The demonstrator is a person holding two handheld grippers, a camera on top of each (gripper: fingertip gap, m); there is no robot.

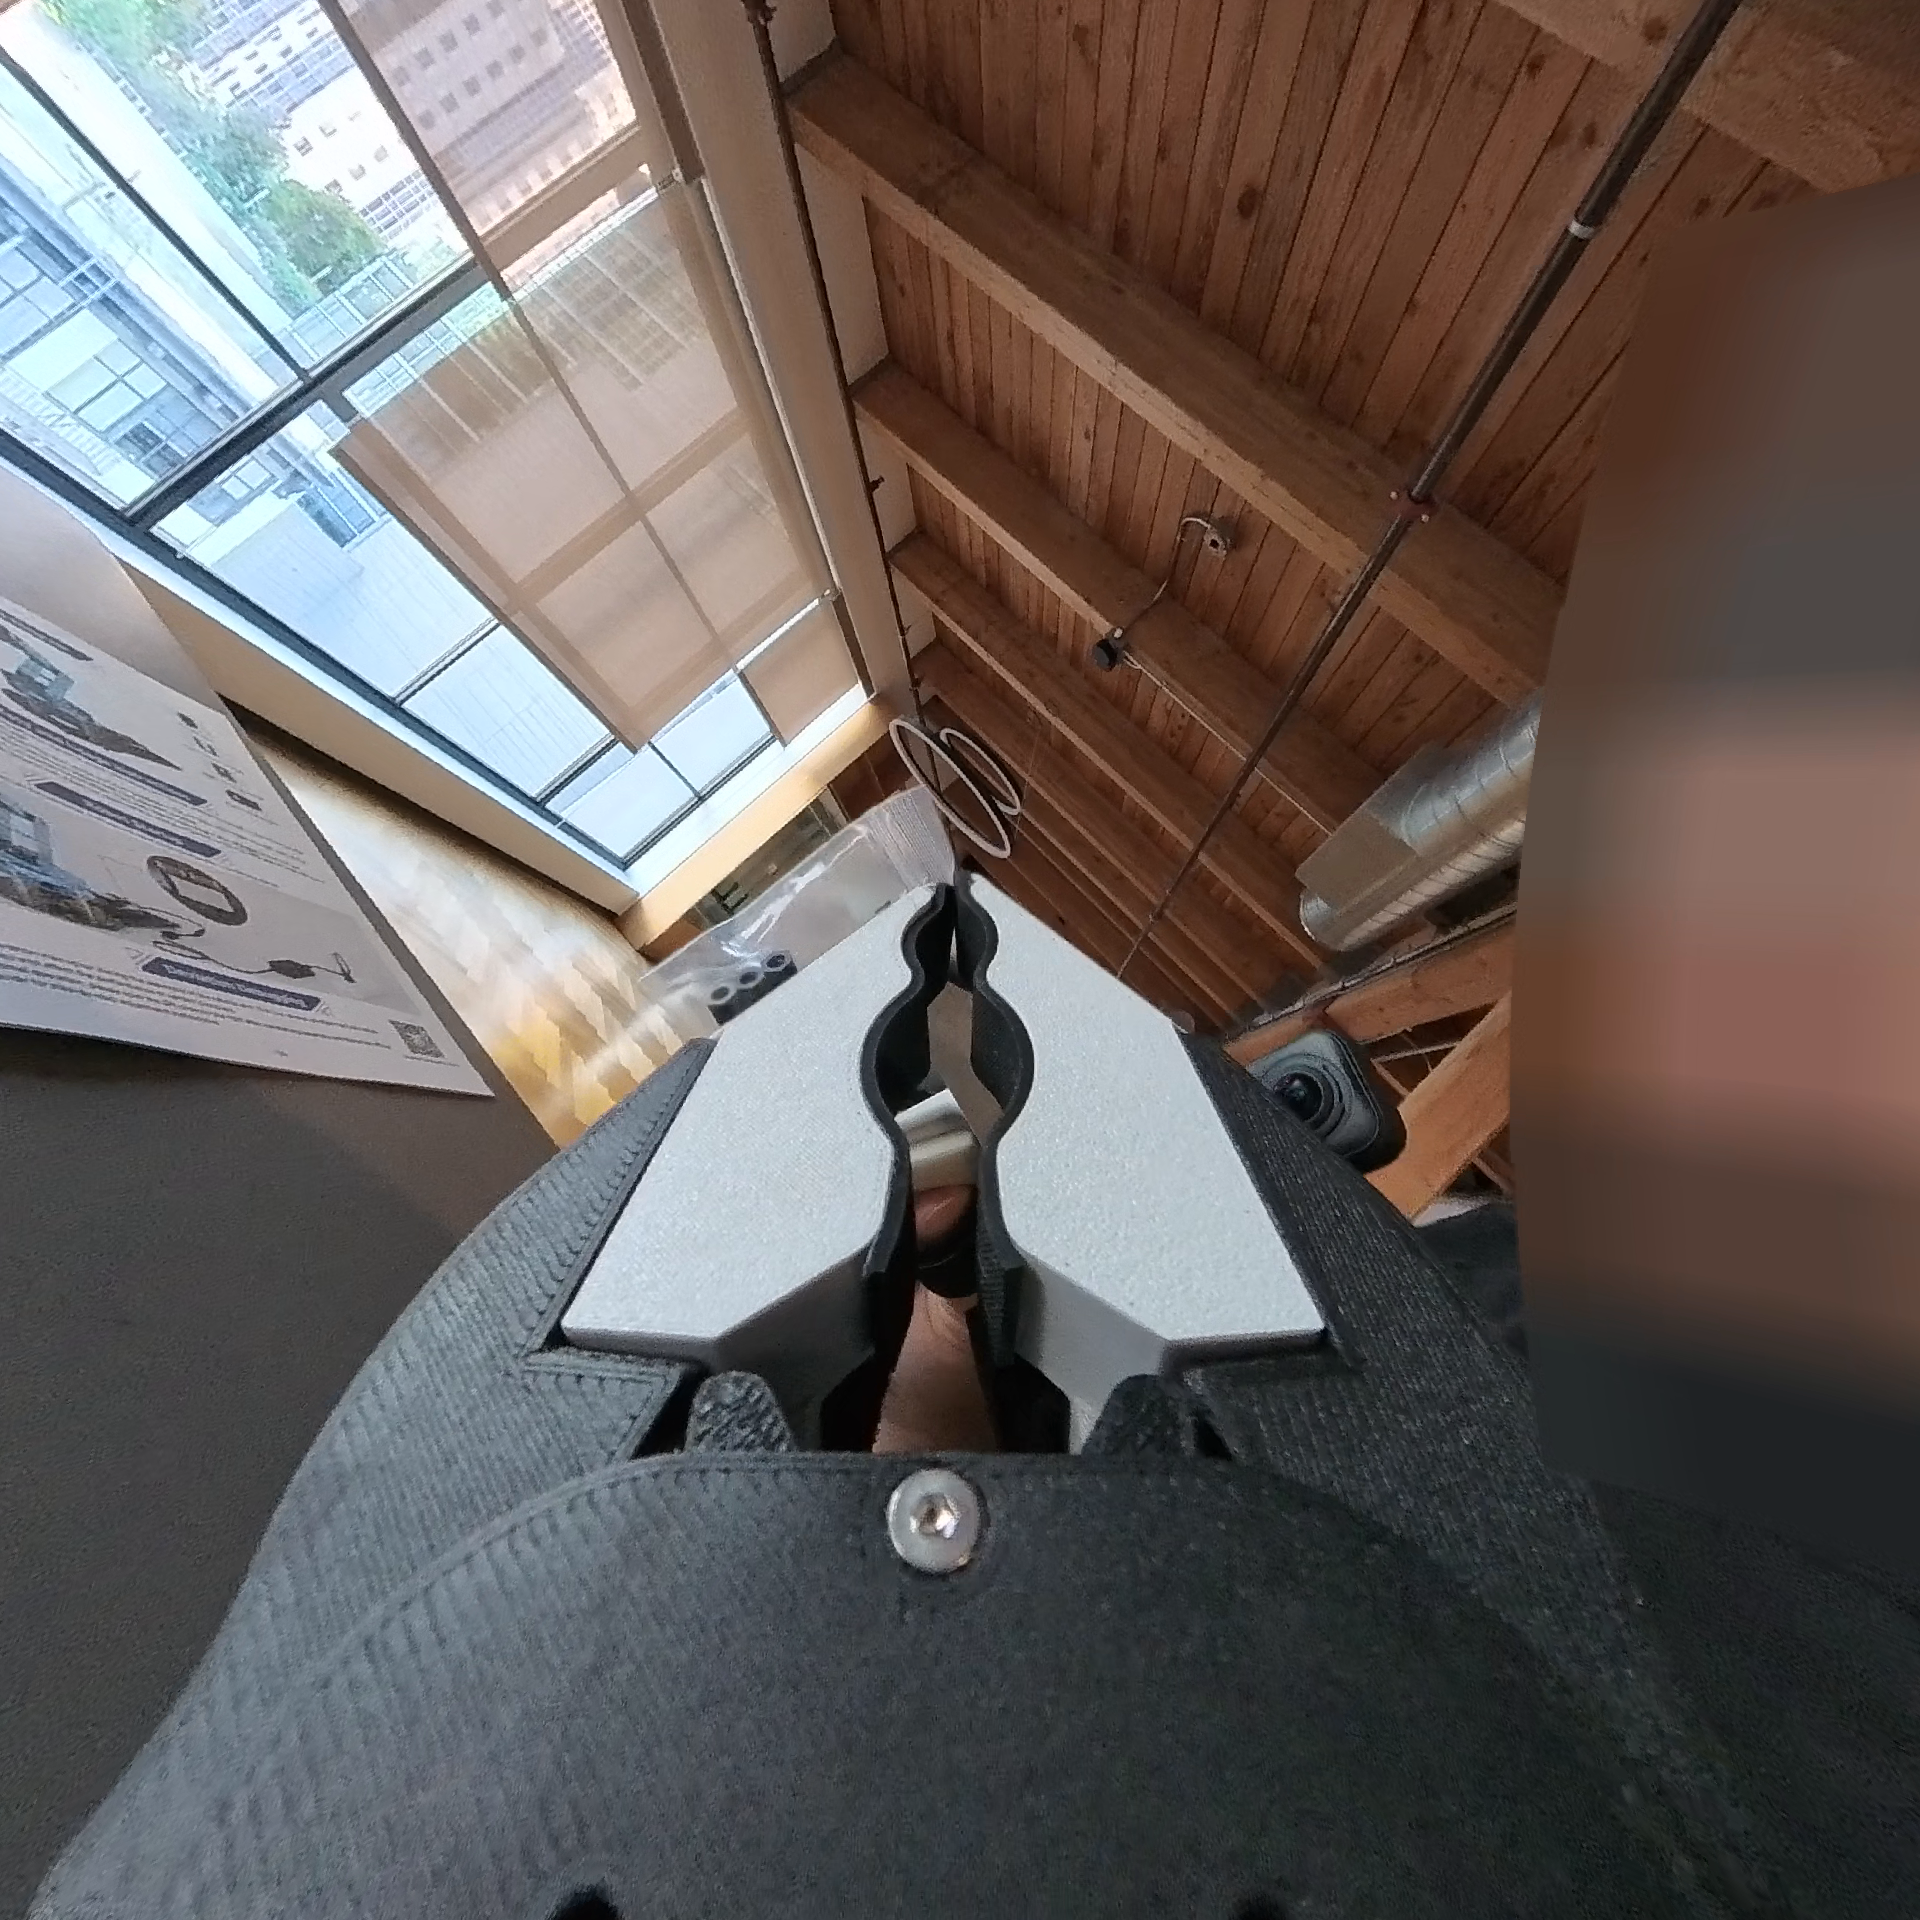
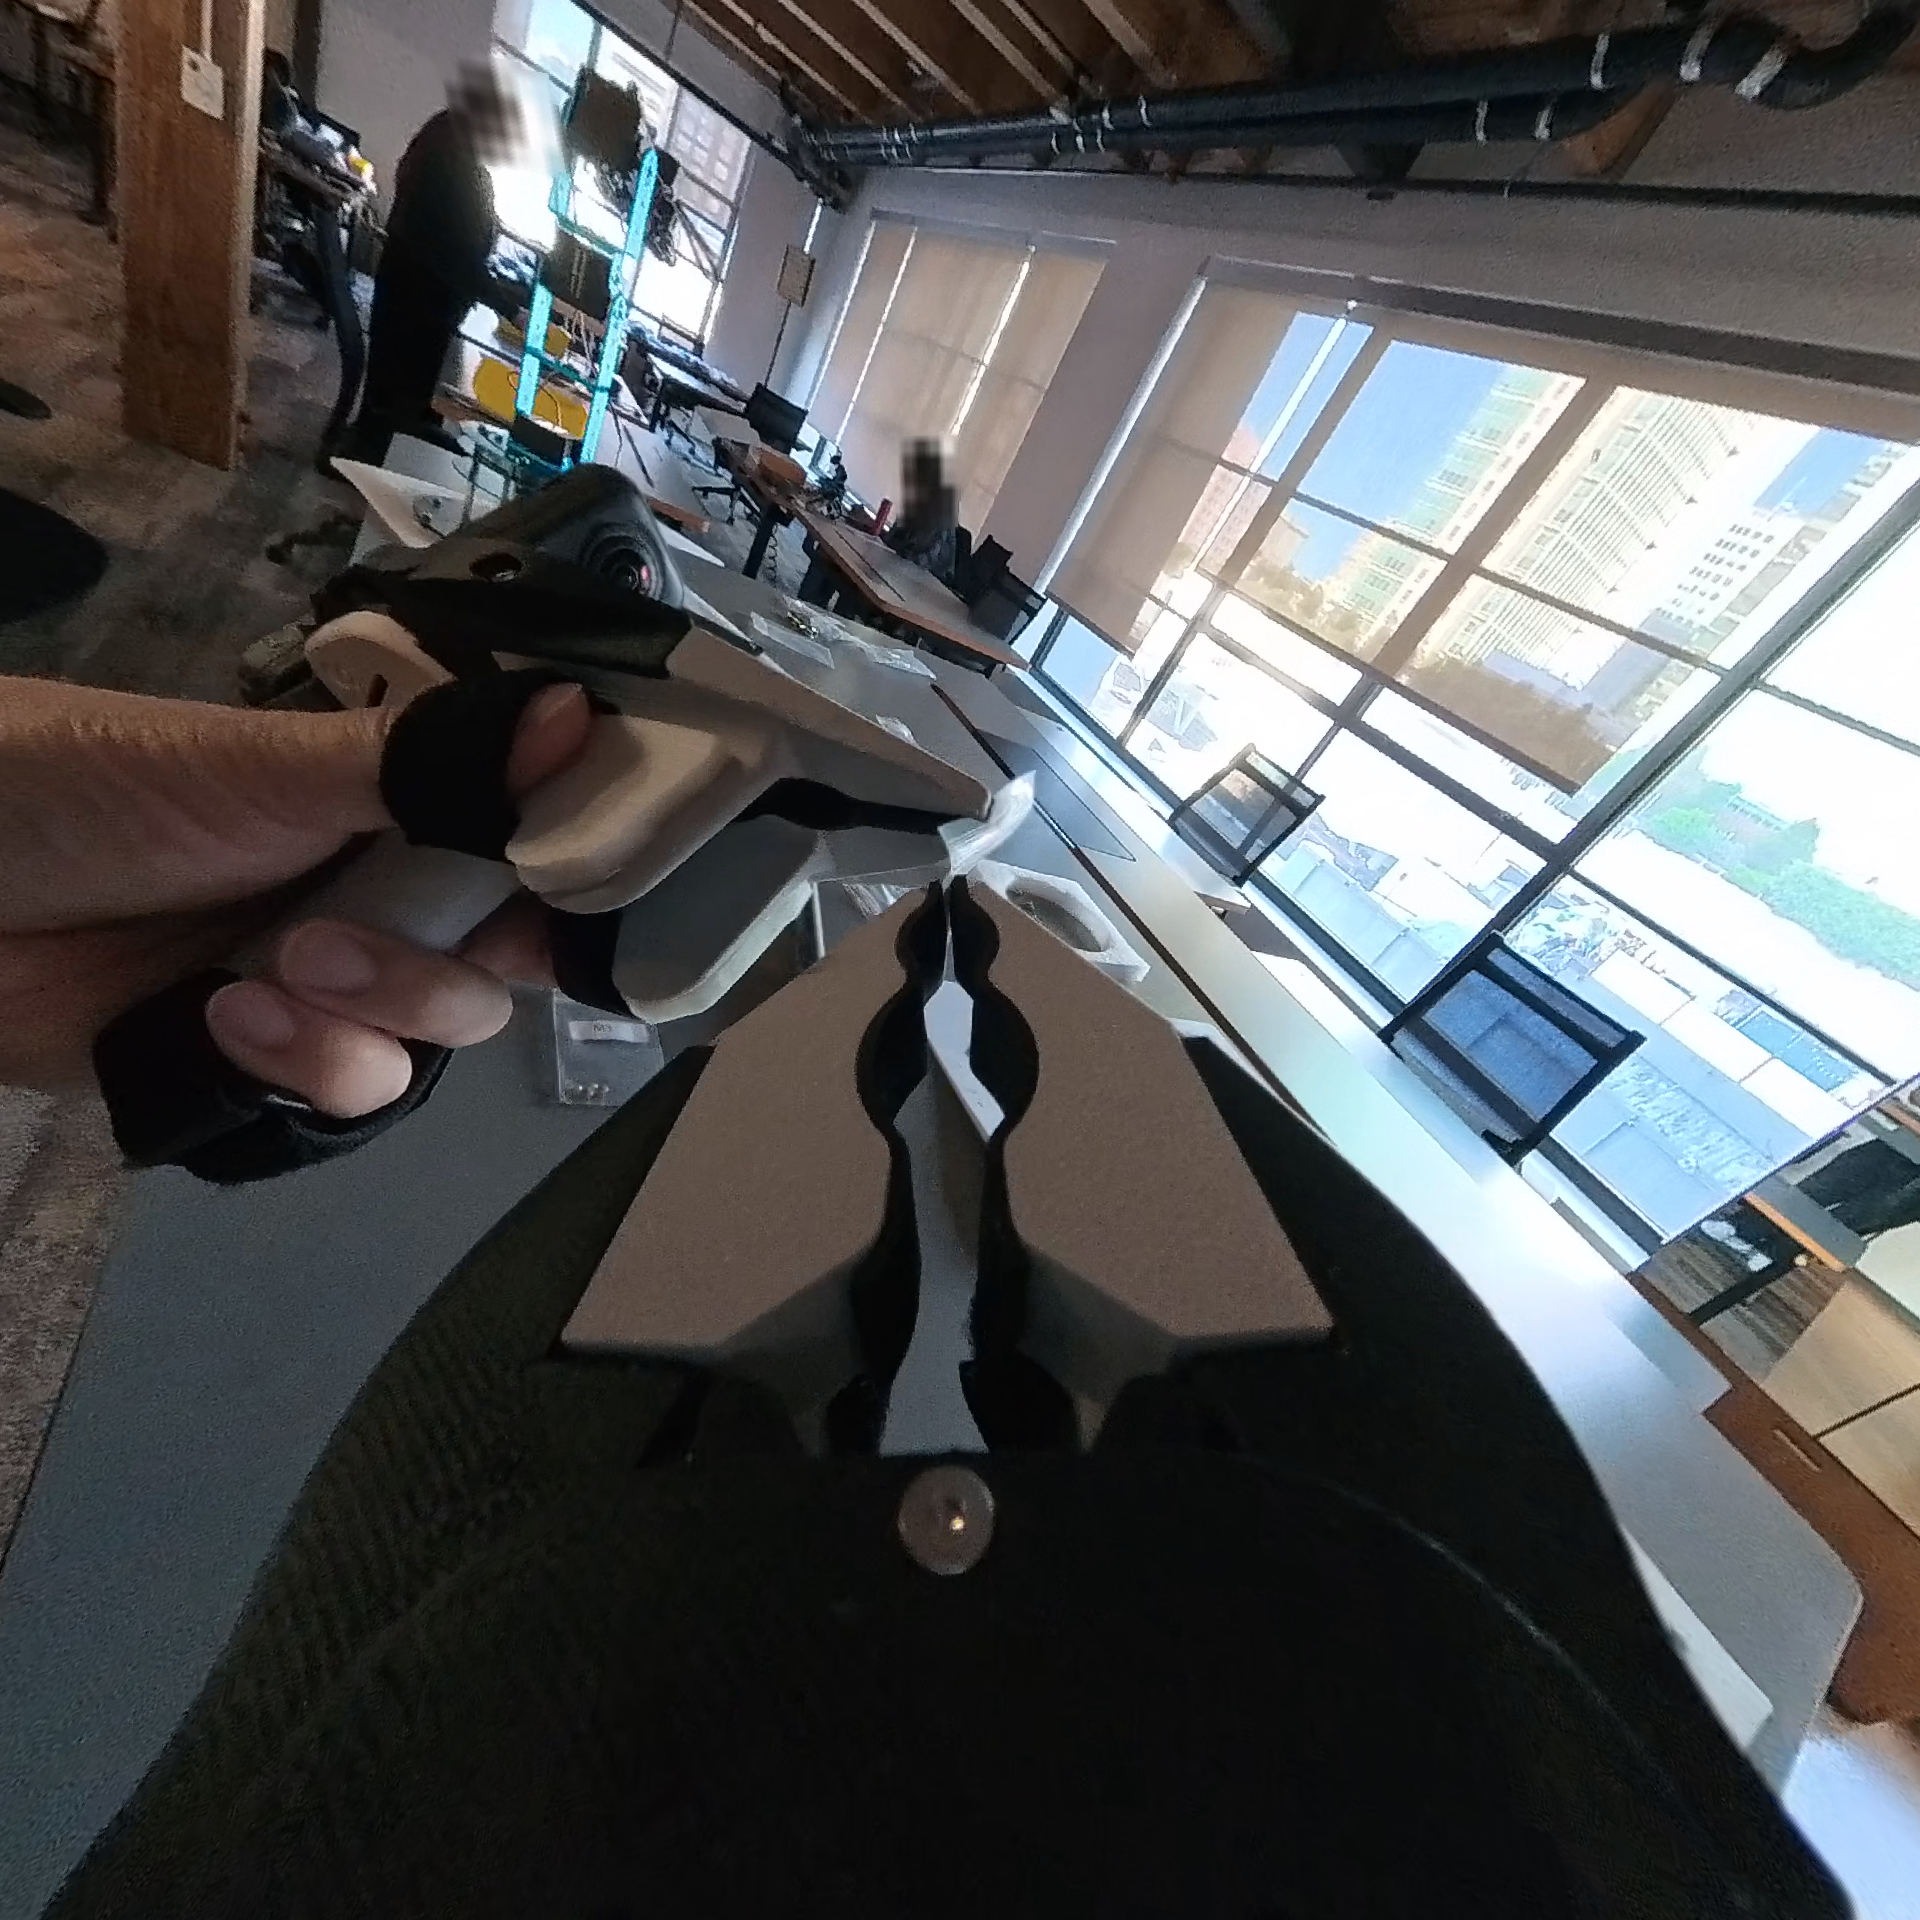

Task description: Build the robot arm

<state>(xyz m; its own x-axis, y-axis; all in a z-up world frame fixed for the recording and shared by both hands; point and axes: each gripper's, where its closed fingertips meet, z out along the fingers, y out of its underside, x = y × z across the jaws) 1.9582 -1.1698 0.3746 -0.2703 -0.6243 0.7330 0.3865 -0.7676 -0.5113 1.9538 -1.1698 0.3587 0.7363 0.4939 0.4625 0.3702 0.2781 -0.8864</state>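
My left gripper (image 1: 954,896) points up toward the wooden ceiling with its jaws closed. A small clear plastic bag (image 1: 912,831) sticks out just past its tips. In the right wrist view a hand holds this left gripper (image 2: 961,826), and the clear bag (image 2: 995,821) is pinched at its tips. My right gripper (image 2: 948,896) is shut, with its tips right under the bag. I cannot tell whether it also grips the bag's edge. The right gripper's camera (image 1: 1317,1091) shows beside my left fingers.
A grey table (image 2: 208,1299) holds small clear bags of screws (image 2: 603,1049) and a white part with a round hole (image 2: 1070,925). A printed poster (image 1: 156,852) and a bag with black parts (image 1: 748,971) lie at left. People stand and sit far back, by large windows (image 2: 1558,582). Less than 4 cm separates the two grippers' tips.
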